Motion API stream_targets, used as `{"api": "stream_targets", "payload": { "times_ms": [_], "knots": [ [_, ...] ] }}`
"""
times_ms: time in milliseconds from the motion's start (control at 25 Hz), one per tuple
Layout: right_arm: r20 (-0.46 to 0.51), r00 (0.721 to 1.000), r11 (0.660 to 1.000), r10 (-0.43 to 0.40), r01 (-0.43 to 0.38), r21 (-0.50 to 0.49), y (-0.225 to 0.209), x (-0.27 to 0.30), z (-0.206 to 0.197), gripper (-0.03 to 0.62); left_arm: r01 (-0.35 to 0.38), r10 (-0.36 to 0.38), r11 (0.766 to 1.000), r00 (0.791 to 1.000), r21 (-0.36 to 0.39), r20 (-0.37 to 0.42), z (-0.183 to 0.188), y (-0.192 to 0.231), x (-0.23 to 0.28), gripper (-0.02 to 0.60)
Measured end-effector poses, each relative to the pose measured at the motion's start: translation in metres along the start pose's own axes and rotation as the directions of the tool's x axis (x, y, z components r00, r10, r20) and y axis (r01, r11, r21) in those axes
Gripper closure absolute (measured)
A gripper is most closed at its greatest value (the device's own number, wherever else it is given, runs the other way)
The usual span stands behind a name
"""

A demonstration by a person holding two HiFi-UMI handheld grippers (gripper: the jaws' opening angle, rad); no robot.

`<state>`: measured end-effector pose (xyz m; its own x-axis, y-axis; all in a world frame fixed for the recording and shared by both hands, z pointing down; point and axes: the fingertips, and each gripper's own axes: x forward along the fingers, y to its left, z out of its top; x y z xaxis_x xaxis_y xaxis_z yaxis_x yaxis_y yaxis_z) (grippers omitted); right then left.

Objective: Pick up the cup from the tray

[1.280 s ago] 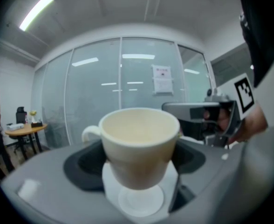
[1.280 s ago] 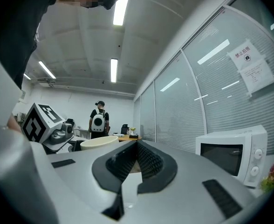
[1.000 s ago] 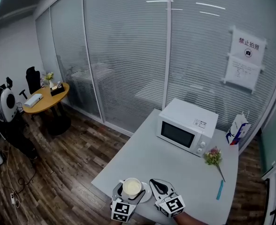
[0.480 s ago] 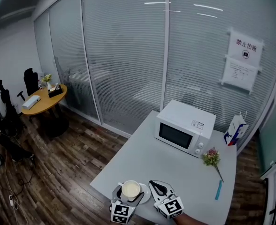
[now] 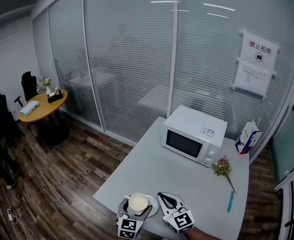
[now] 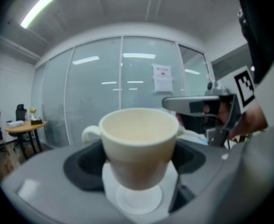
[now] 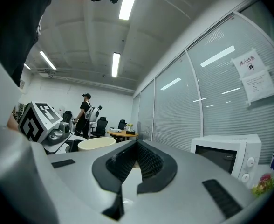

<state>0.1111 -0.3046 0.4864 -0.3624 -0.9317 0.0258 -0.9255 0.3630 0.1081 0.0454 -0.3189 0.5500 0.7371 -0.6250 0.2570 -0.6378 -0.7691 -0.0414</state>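
- The left gripper (image 5: 138,208) has its jaws narrowed on the cup (image 6: 139,143): 1 dark pad presses each side of the cup wall
- The cup is cream, upright, its handle to the left in the left gripper view
- In the head view the cup sits over a round white tray (image 5: 154,207), whose rim shows on the cup's right; I cannot tell whether the cup's foot touches the tray or has cleared it
- Cup and tray are at the near left corner of the grey table (image 5: 152,166), near the table's near edge and its left edge
- The right gripper (image 7: 136,147) is just right of the tray, its jaws together with nothing between them; the cup's rim shows to its left in the right gripper view
- Bare tabletop lies between the cup and the microwave (image 5: 193,135), which stands at the far end close to the glass wall (image 5: 132,59)
- On the right side of the table, well apart from the cup: a flower sprig (image 5: 222,168), a blue pen (image 5: 230,202) near the right edge, and a carton (image 5: 247,138) at the far right corner
- Left of the table is open wood floor (image 5: 72,174)
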Motion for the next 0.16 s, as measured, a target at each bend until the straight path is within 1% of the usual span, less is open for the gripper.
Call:
{"api": "stream_targets", "payload": {
  "times_ms": [160],
  "knots": [
    [0.006, 1.000, 1.000, 0.006, -0.006, -0.008, 0.0007, 0.0020, -0.0021, 0.589, 0.001, -0.001, 1.000, 1.000, 0.001, 0.001, -0.0011, 0.0015, 0.0009, 0.158]
  ]
}}
